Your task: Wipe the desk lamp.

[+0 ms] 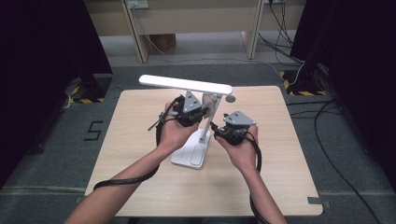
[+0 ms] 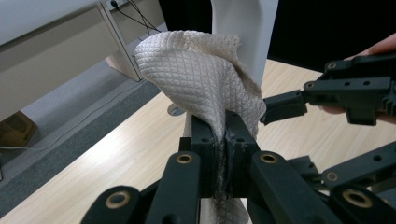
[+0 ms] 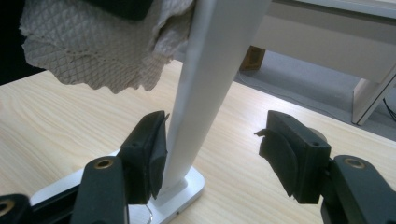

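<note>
A cream, diamond-quilted cloth (image 2: 201, 79), a white lamp (image 1: 196, 121), black claws, and a pale wood-grain table (image 1: 280, 177).

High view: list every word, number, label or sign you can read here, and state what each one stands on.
"5" — a black figure marked on the grey floor, left of the table.
Yellow-and-black hazard stripes, no wording, lie on the floor at both far corners of the table.
A white label on the pale furniture at the back is too small to read.
The lamp and the cloth bear no readable text.
</note>
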Motion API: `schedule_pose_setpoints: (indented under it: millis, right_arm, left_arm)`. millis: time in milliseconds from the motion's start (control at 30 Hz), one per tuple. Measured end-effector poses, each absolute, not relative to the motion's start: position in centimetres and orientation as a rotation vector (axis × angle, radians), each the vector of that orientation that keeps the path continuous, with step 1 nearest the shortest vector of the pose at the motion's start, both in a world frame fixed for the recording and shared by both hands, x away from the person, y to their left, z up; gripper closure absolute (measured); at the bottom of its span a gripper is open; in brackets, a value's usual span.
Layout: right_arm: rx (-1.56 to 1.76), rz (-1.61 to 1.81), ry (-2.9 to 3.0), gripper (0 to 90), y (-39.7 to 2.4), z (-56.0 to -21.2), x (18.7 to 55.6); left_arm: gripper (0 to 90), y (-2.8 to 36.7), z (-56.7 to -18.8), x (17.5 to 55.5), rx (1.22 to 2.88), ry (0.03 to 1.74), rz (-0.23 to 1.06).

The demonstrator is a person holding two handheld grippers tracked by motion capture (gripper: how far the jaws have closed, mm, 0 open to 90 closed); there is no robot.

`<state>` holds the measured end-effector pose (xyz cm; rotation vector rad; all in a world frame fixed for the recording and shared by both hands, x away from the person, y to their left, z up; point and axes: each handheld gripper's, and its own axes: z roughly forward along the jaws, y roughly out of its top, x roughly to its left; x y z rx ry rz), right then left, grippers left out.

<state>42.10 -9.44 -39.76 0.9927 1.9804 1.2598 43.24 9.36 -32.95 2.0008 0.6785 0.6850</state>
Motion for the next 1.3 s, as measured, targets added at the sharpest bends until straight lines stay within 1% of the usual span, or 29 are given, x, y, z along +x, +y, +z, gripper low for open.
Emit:
schedule_pose_setpoints:
  millis: [867,1300]
  right_arm:
    - [1.031,1.241,1.969,40.7,-10.9,-40.8,41.7]
    - [1.044,1.237,1.979,40.8,-11.3,-41.3,41.6]
  left_arm:
    - [84.6,9.4,-37.0,43.6,2.078,0.680,0.631]
    - [84.5,9.6,-38.5,44.0,2.099,0.687,0.629]
